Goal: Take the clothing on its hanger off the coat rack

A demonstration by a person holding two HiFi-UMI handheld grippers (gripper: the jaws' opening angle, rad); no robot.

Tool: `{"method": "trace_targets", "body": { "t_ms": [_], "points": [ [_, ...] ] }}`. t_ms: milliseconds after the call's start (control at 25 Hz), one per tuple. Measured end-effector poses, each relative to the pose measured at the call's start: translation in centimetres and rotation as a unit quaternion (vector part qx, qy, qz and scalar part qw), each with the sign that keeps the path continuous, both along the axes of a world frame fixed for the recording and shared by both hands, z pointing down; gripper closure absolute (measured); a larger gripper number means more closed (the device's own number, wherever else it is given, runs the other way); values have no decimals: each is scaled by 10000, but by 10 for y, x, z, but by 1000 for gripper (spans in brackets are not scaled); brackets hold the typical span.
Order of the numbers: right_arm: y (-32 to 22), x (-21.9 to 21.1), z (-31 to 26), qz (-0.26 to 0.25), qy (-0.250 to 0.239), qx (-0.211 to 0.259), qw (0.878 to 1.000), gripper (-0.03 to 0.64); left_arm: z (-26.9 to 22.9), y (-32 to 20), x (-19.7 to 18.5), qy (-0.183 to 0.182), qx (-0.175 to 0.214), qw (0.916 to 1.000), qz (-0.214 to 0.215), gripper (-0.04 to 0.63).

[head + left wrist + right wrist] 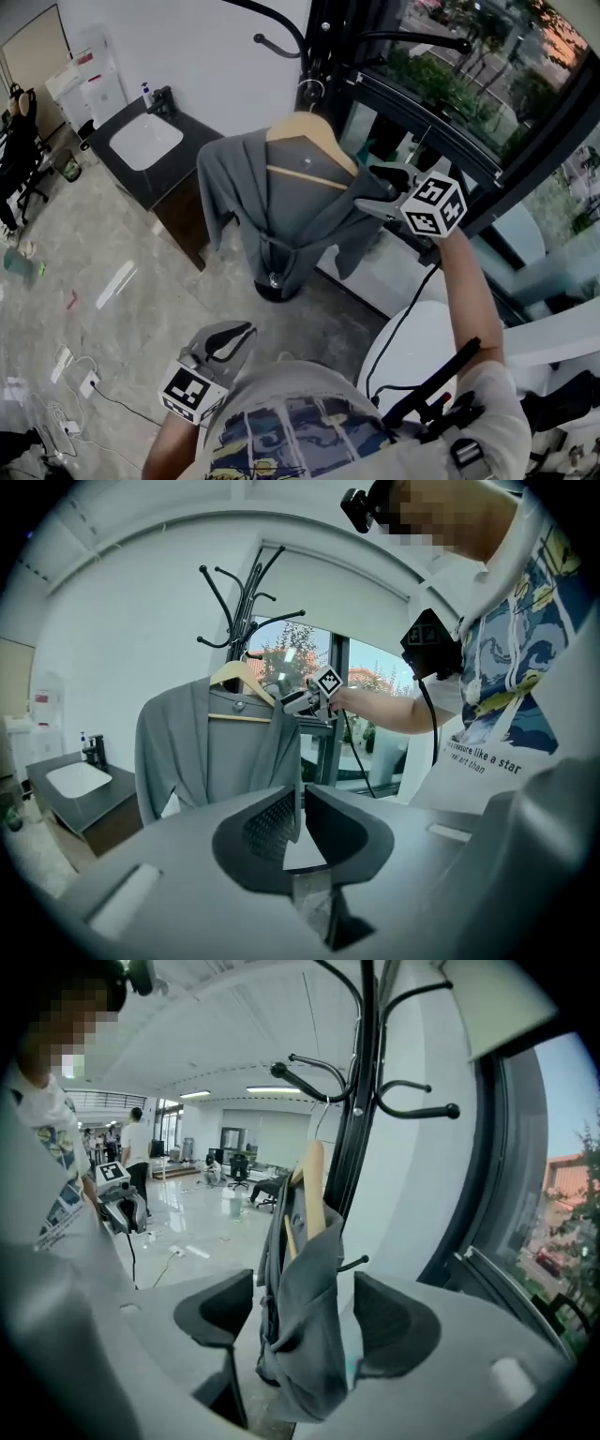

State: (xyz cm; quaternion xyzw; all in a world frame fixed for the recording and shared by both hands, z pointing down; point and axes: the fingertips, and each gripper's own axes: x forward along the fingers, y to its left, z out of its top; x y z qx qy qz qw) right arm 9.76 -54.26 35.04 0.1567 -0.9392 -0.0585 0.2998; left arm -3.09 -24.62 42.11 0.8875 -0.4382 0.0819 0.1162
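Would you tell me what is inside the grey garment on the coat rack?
A wooden hanger: its top and crossbar show at the open front; the garment covers its arm ends.

- Coat rack (361, 1101): one, black.
- Wooden hanger (309, 131): one.
- Grey garment (291, 211): one.
- Grippers: two, the left gripper (234, 337) and the right gripper (371, 190).
- Worktop (183, 127): one.
- White basin (145, 141): one.

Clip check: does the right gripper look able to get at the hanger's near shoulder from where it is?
Likely yes. The right gripper is open, with the grey garment over the wooden hanger lined up between its fingers and nothing in front of it.
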Motion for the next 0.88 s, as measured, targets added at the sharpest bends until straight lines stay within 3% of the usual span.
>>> {"method": "trace_targets", "body": {
  "t_ms": [320, 560, 640, 680, 880],
  "points": [
    [-7, -45, 26, -1255, 436, -779, 9881, 259, 5, -26, 5, -97, -58, 9993, -344, 563],
    [-9, -64, 37, -1559, 691, -980, 9805, 272, 11, -31, 2, -106, -134, 9986, -510, 574],
    [-9, -66, 39, -1587, 724, -982, 9798, 340, 10, -33, 1, -94, -170, 9981, -577, 574],
    [-10, -67, 39, -1567, 721, -977, 9802, 421, 9, -33, 1, -84, -181, 9980, -608, 575],
    [-16, -65, 32, -1413, 525, -933, 9842, 575, 13, -29, 0, -88, -202, 9978, -623, 578]
  ]
}}
